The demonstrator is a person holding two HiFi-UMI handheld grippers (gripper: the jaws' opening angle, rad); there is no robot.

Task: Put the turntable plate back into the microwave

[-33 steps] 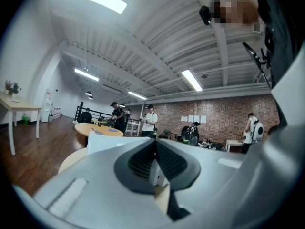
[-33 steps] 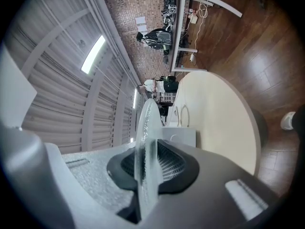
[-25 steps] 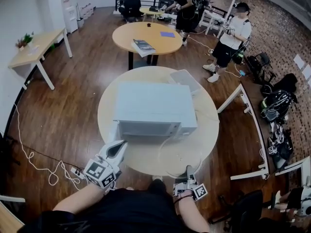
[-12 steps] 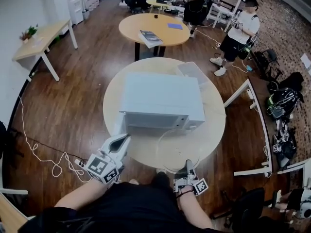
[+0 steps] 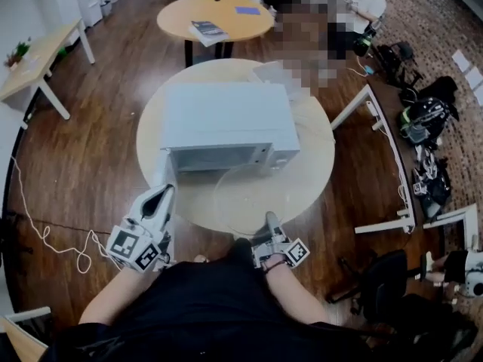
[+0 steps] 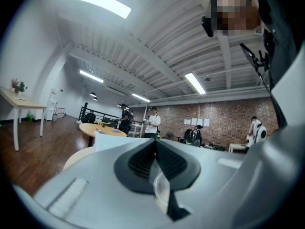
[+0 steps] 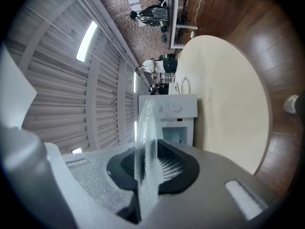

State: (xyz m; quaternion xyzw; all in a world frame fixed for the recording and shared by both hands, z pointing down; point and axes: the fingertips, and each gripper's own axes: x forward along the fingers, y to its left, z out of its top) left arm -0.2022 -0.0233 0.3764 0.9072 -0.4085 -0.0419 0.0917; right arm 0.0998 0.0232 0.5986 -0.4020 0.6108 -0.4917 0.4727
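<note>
The right claw [image 5: 269,219] pinches the rim of the glass turntable plate [image 5: 240,194], just in front of the open microwave [image 5: 223,115]. The left claw [image 5: 161,194] is closed and empty. That thin grip may slip, and the plate could bump the microwave and crack.

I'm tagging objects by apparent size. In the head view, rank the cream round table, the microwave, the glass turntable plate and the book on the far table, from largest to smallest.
1. cream round table
2. microwave
3. glass turntable plate
4. book; it lies farther from the camera, which shrinks it.
</note>
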